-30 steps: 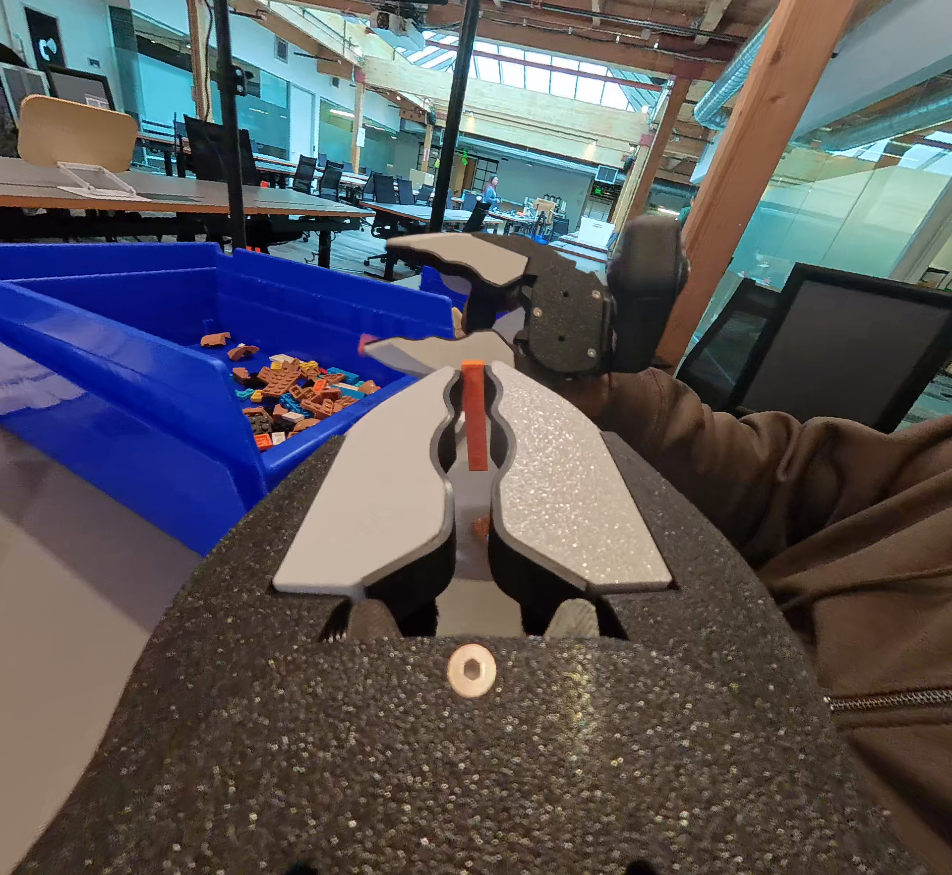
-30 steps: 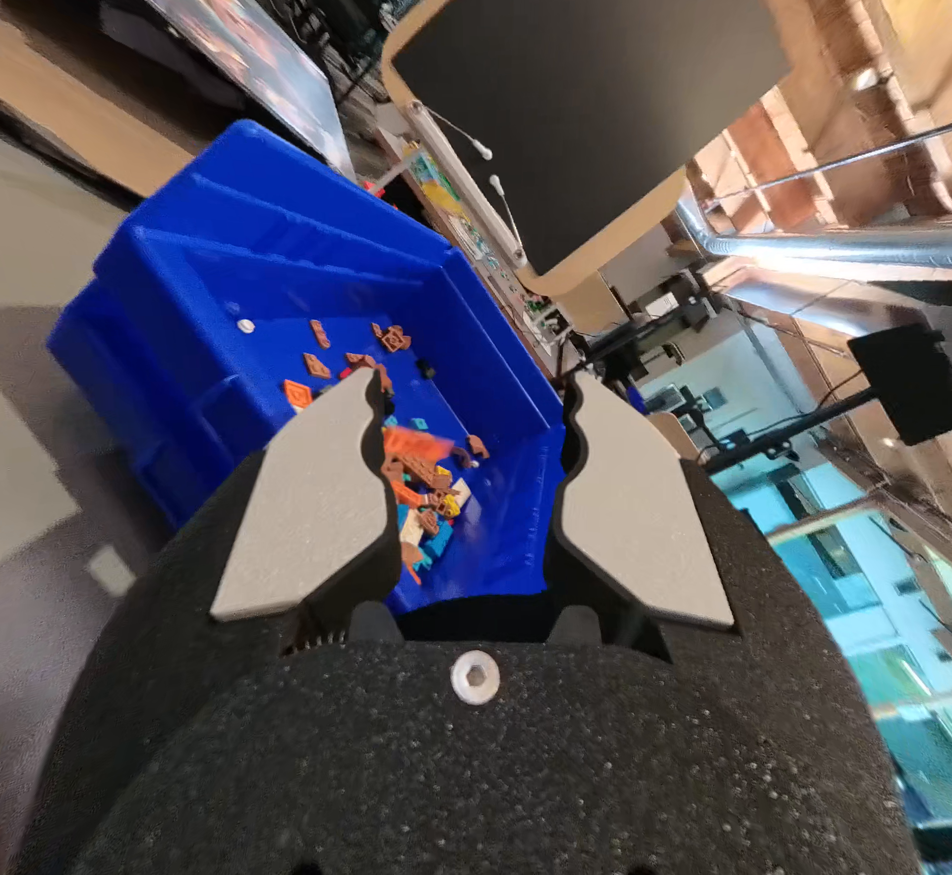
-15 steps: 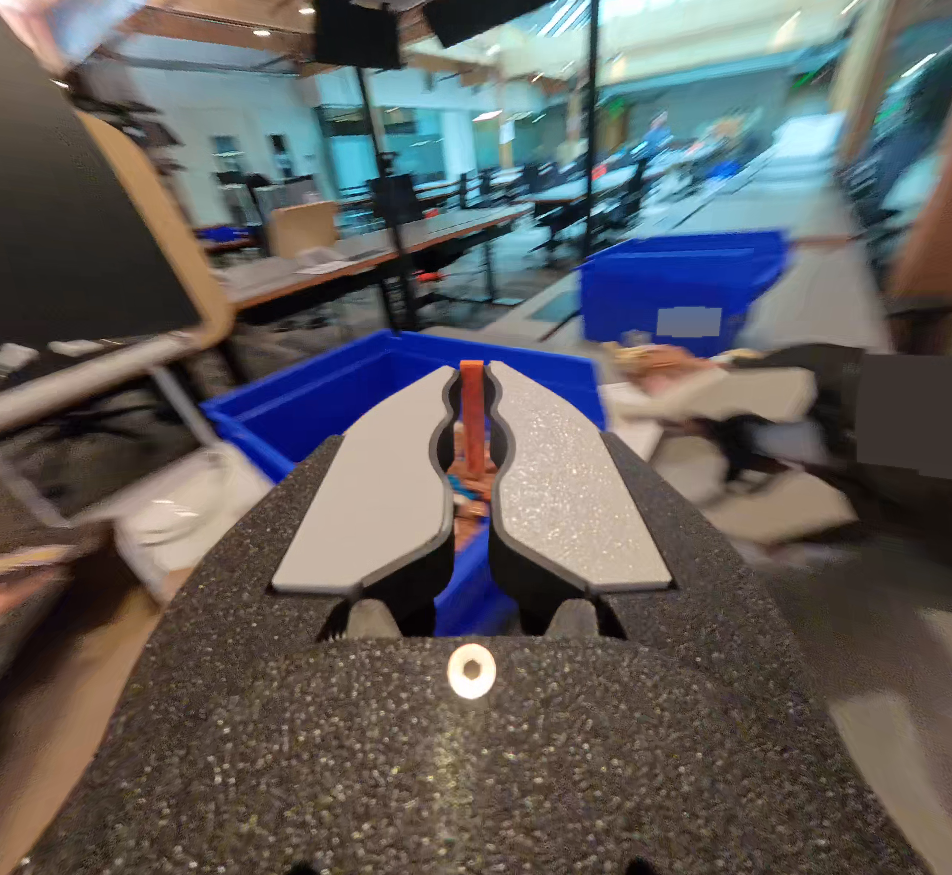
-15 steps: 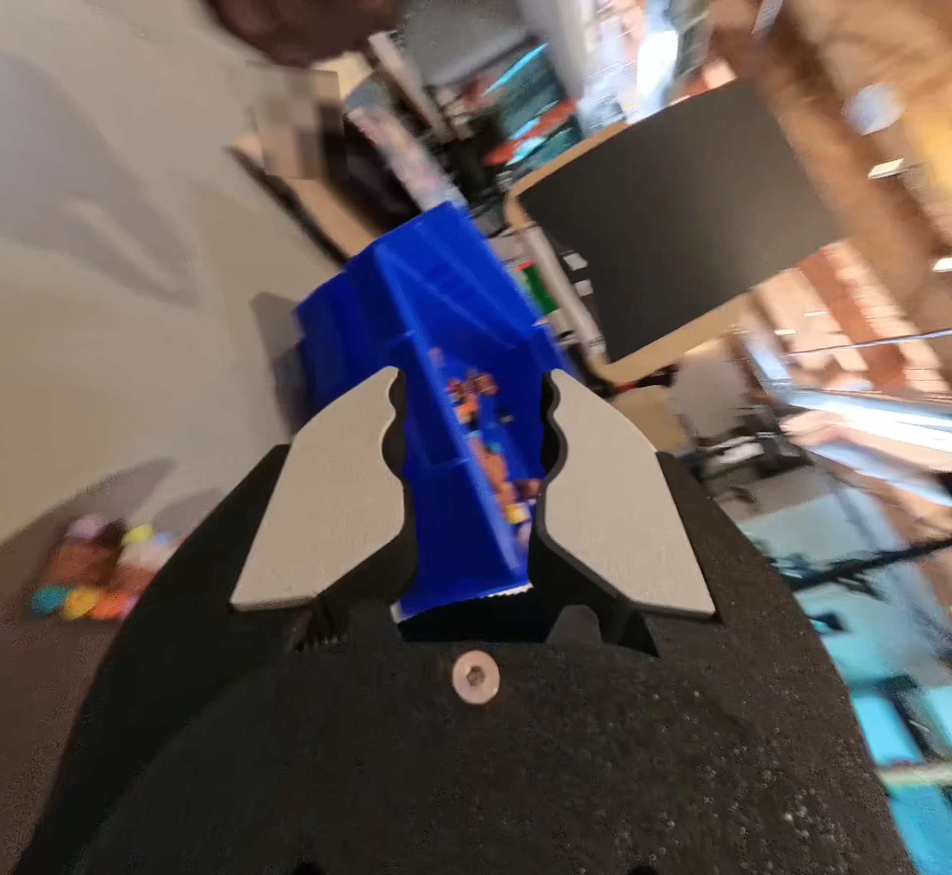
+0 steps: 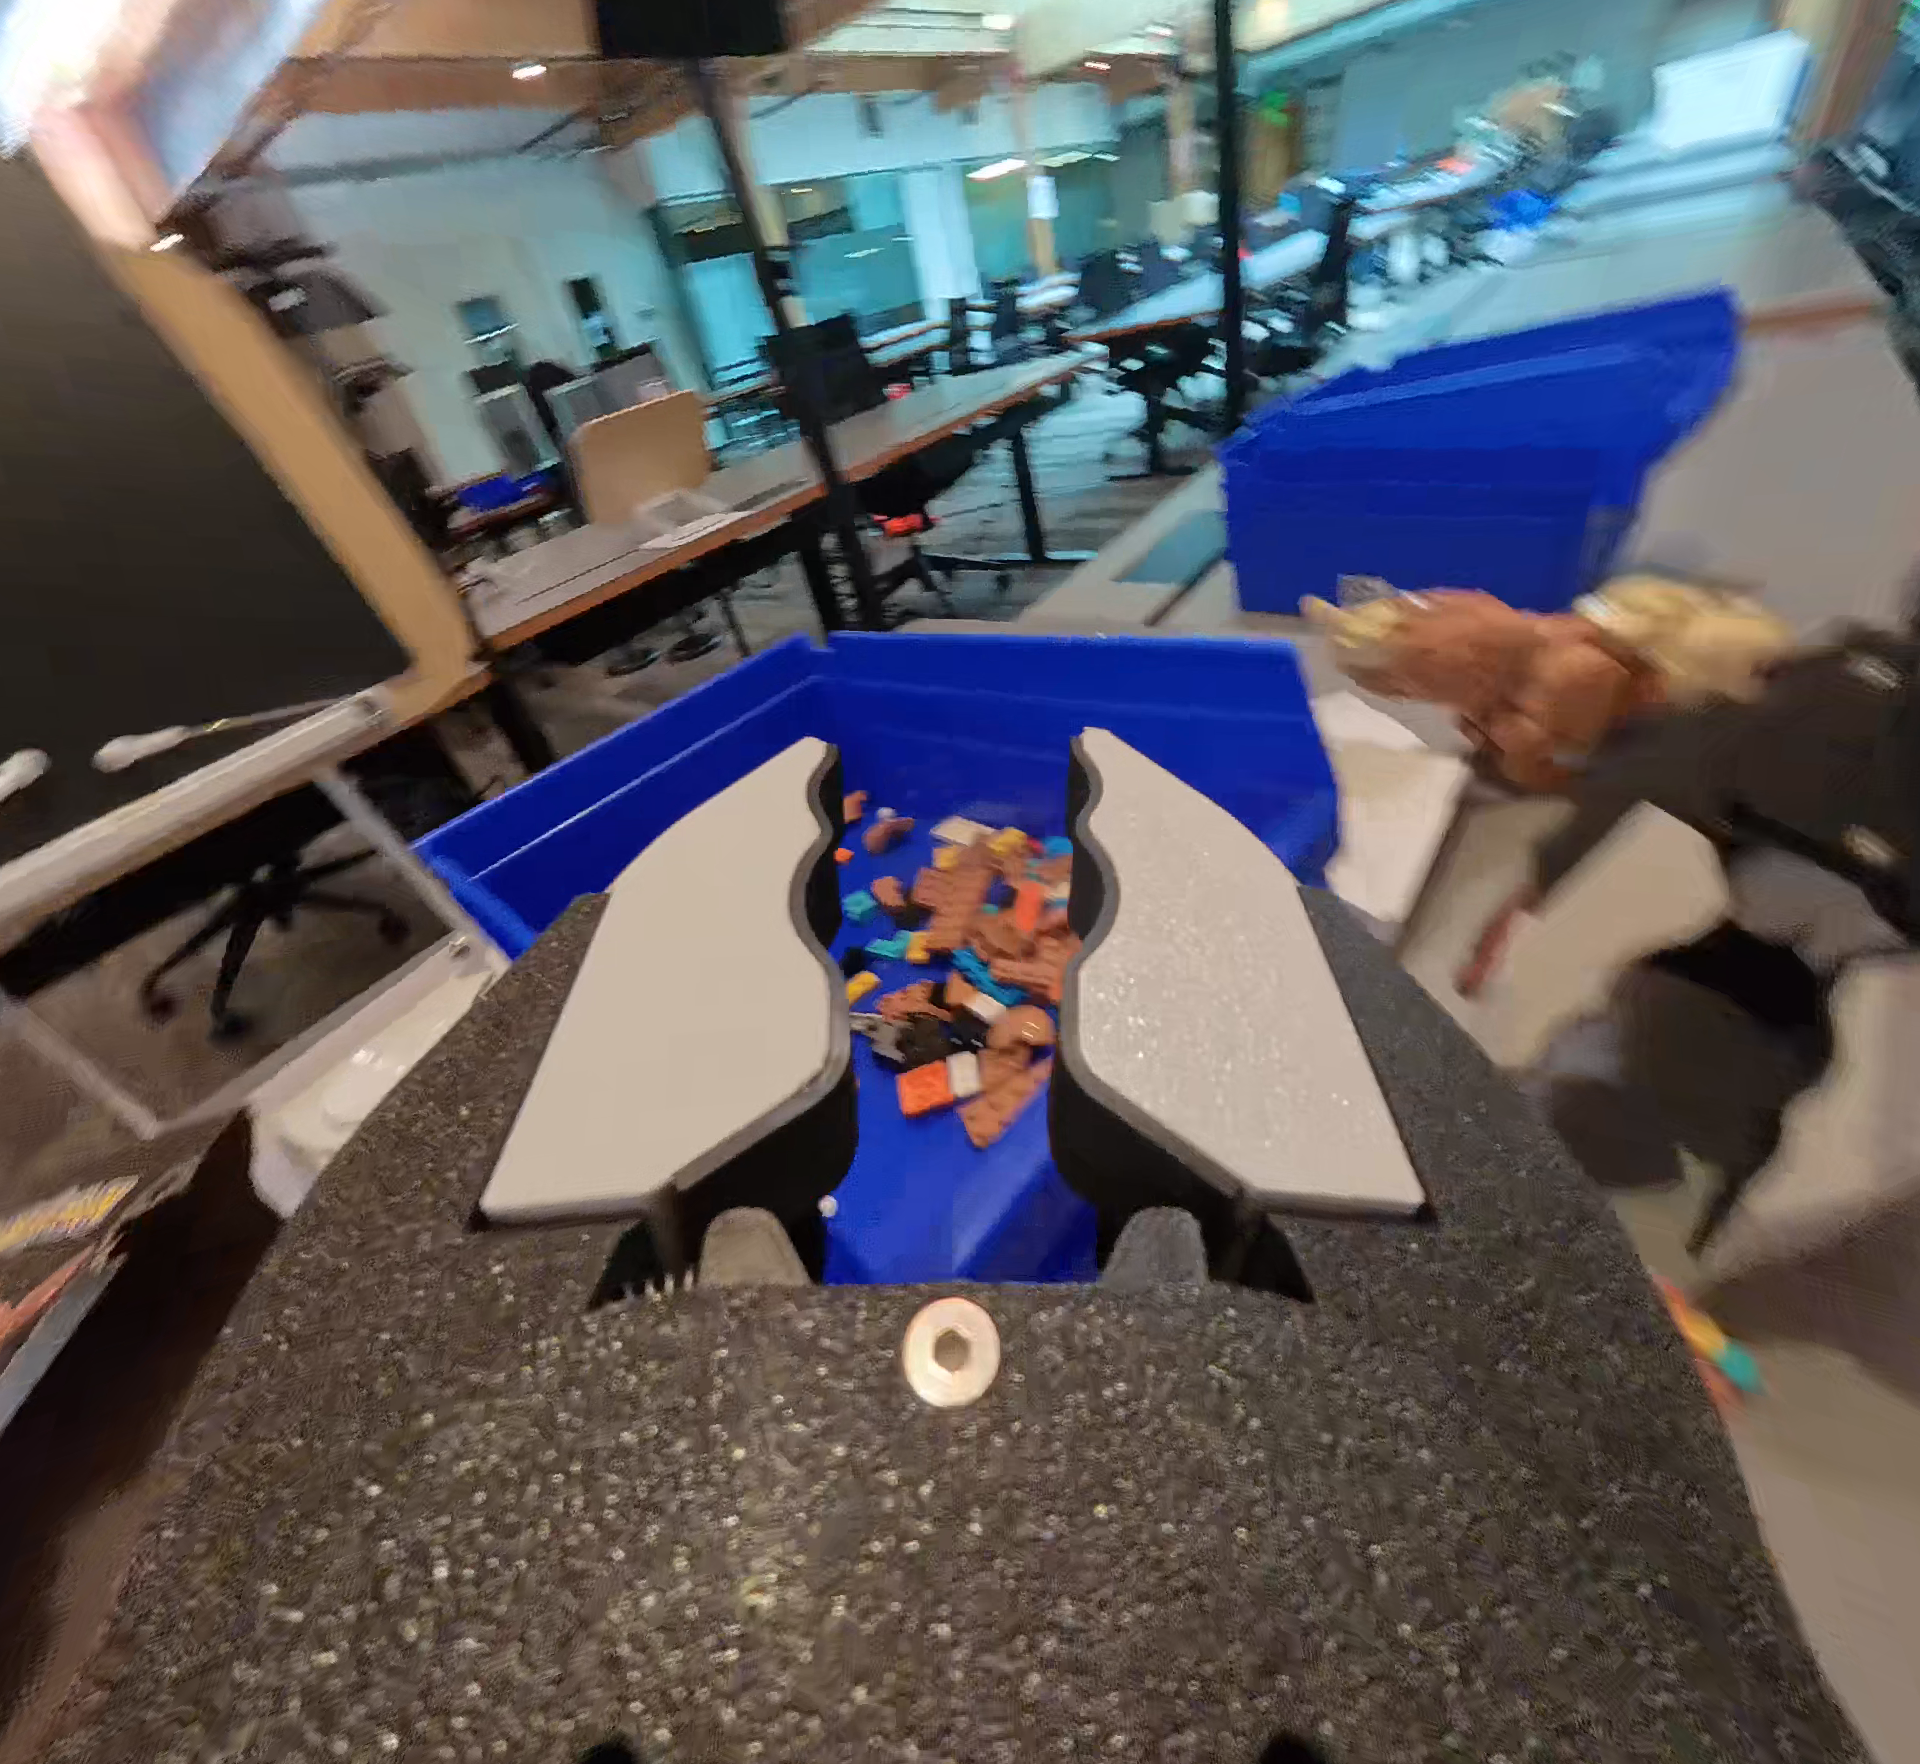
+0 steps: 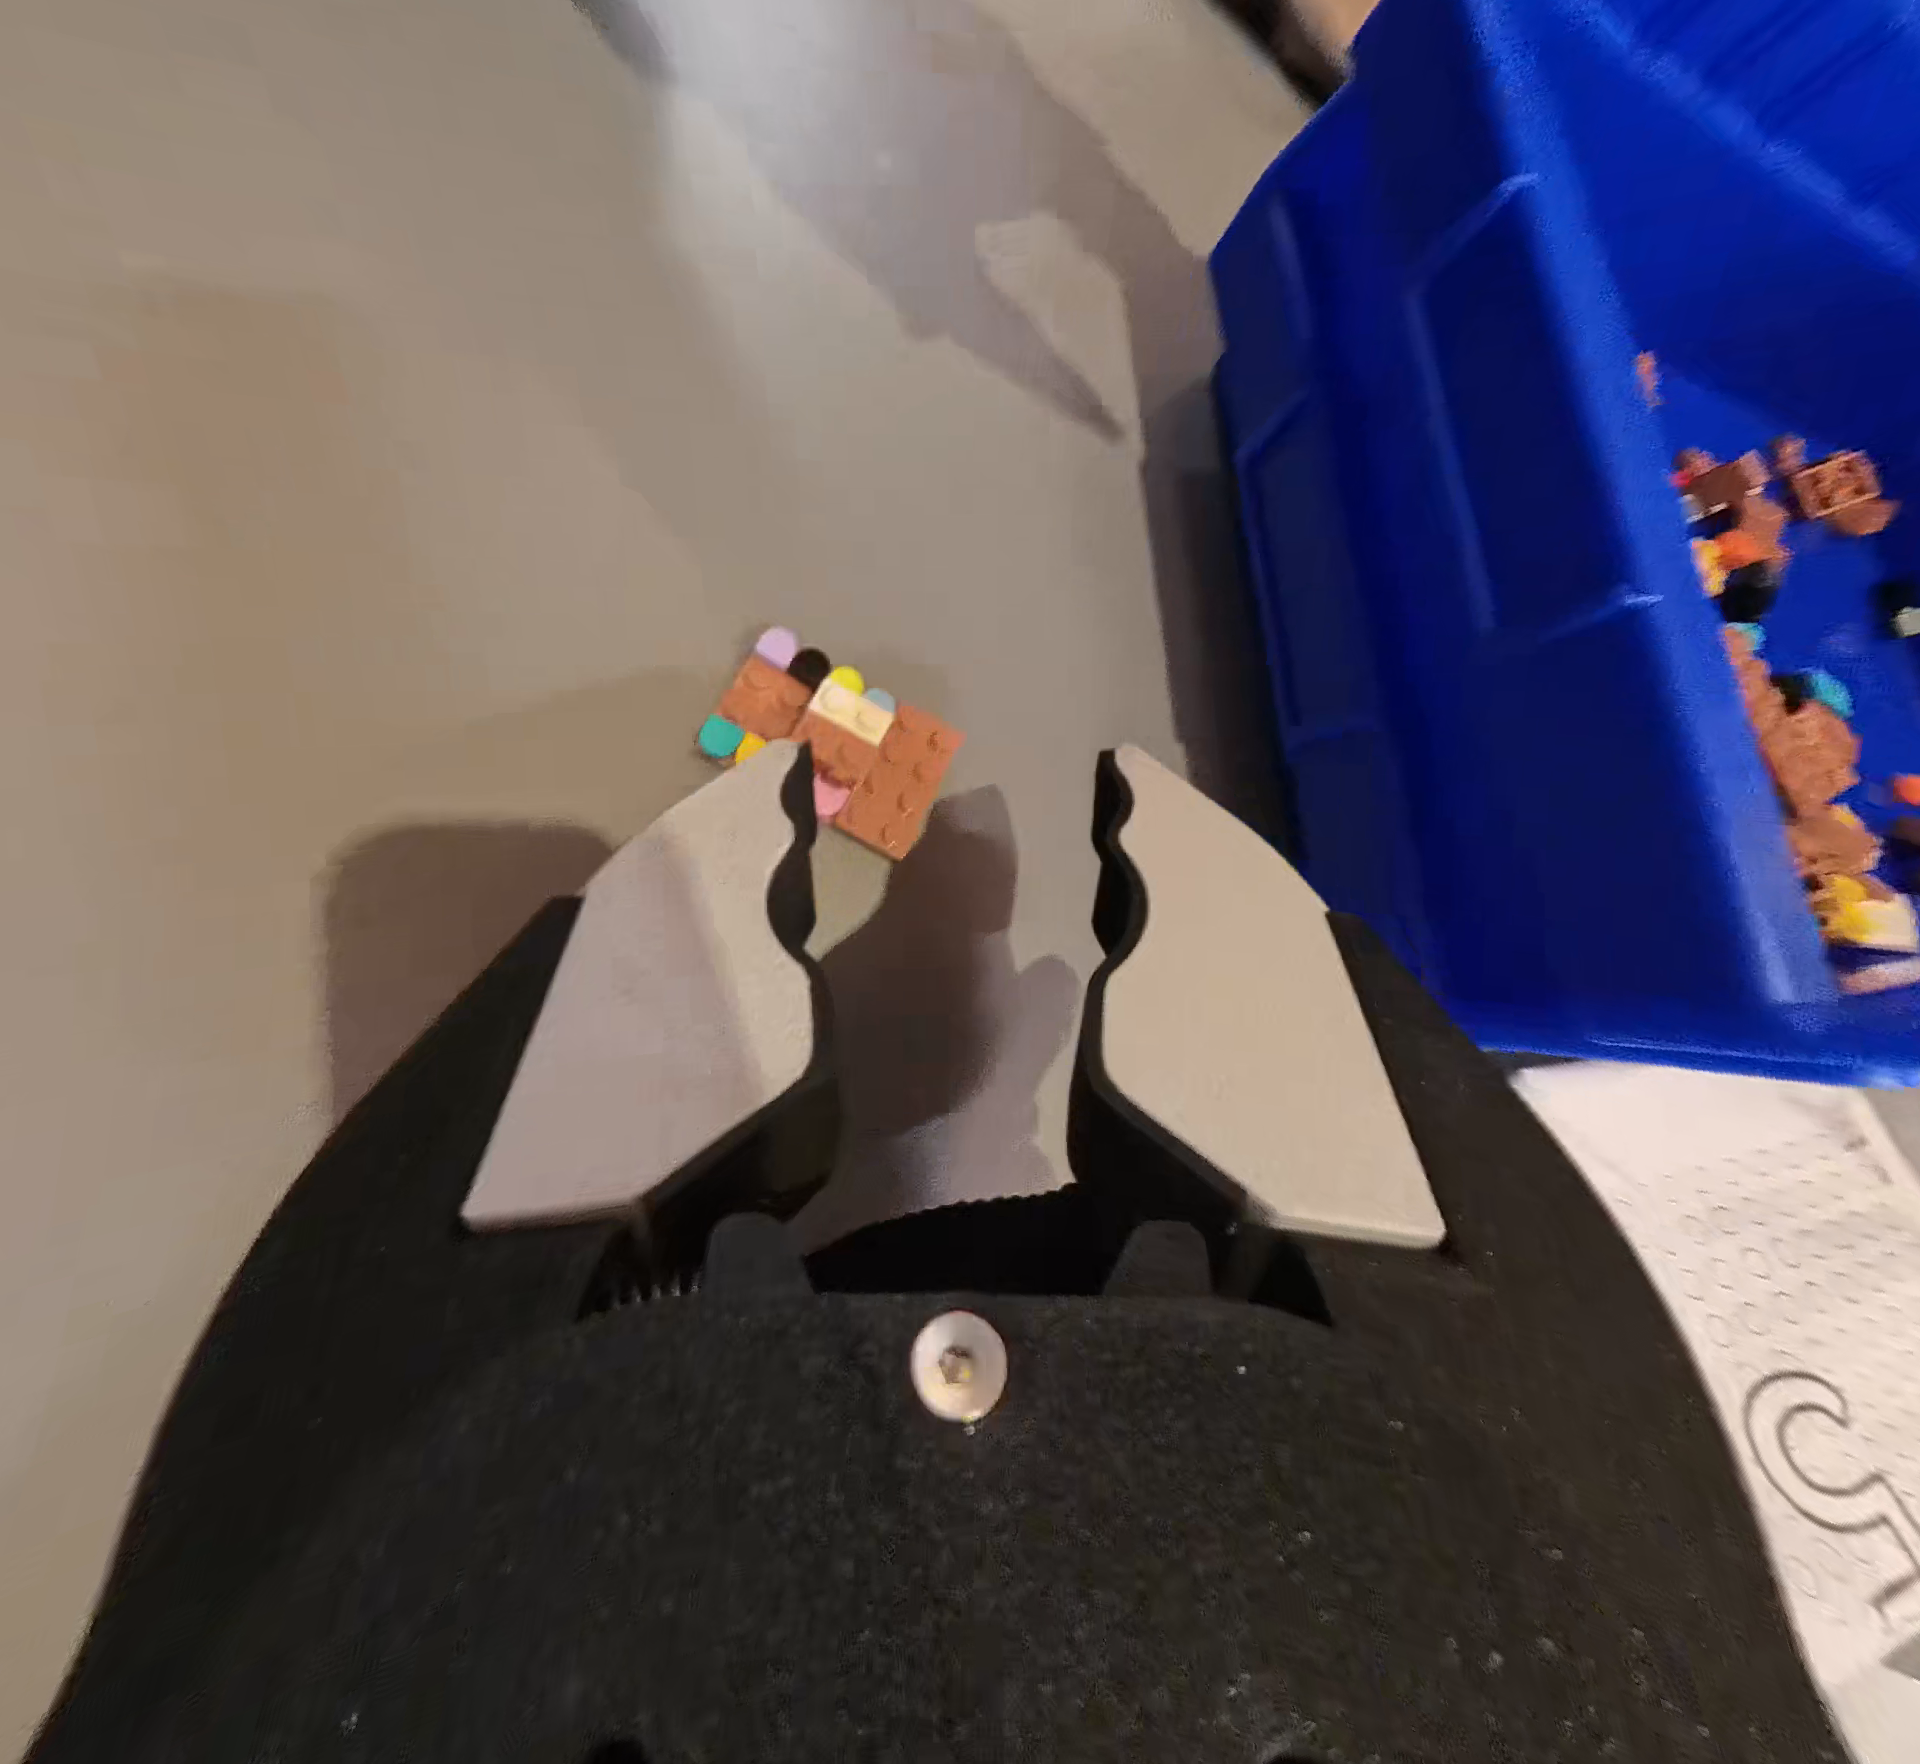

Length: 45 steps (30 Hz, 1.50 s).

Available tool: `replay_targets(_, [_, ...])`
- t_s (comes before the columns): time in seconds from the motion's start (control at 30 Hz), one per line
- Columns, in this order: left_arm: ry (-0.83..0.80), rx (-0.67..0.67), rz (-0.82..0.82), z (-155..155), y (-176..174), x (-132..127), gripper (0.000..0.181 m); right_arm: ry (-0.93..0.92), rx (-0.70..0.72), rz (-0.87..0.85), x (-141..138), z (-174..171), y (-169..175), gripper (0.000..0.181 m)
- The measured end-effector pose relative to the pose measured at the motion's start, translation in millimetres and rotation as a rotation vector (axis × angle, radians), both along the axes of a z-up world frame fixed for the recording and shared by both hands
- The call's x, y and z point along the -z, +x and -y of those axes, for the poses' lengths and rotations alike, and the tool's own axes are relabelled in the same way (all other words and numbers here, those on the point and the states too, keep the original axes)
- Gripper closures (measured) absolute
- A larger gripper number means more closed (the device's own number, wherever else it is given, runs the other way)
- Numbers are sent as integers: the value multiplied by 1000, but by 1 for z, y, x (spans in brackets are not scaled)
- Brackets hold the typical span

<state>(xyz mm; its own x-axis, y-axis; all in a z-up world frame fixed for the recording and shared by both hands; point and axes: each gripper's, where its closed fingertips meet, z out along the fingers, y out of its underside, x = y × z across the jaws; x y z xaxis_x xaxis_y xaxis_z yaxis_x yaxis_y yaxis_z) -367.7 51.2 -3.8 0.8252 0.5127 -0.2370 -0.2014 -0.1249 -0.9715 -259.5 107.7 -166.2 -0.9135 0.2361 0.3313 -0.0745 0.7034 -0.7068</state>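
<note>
My left gripper (image 5: 948, 753) is open and empty, held over a blue bin (image 5: 1039, 675) that holds a heap of small toy bricks (image 5: 971, 935), mostly brown with orange, teal and yellow ones. My right gripper (image 6: 948, 758) is open and empty above the grey table. Just past its fingertips lies a small assembly of brown plates with coloured round studs (image 6: 831, 732). The same blue bin (image 6: 1507, 467) stands to the right of it, with bricks (image 6: 1808, 738) inside. The right gripper and the hand holding it (image 5: 1527, 675) show blurred at the right of the left wrist view.
A second blue bin (image 5: 1475, 457) stands farther back on the table. A white paper towel (image 6: 1745, 1299) lies at the lower right beside the bin. A dark board with a wooden edge (image 5: 156, 488) stands to the left. Office desks and chairs fill the background.
My left gripper opened and let go of the thin orange brick over the bin. My right gripper swung down and away from the bin toward the brick assembly on the table.
</note>
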Motion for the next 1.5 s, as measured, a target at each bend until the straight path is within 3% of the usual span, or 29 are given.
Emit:
replay_targets(0.1, [-139,215,-89,-19,54,30,148,53,-12,31,12,0,4,129])
replay_targets(0.2, [-337,409,17,-33,94,85,148,69,-19,49,18,-1,5,129])
replay_targets(0.3, [-501,478,172,-33,108,135,146,59,-43,50,19,1,6,131])
replay_targets(0.4, [-586,491,248,-28,109,162,145,41,-85,50,18,8,11,132])
replay_targets(0.57, [-594,494,265,-26,109,168,144,53,-48,136,23,8,13,119])
replay_targets(0.8, [-607,450,246,-21,106,173,144,-66,247,314,17,10,10,110])
replay_targets(1.0, [-595,426,257,-17,104,176,144,14,364,277,34,5,15,107])
replay_targets(1.13, [-601,448,259,-14,110,179,144,13,316,308,35,13,20,131])
replay_targets(1.33, [-560,528,309,-11,121,175,141,-18,267,274,32,15,16,131])
replay_targets(1.5, [-539,605,256,-10,131,169,126,-171,113,192,0,27,23,131])
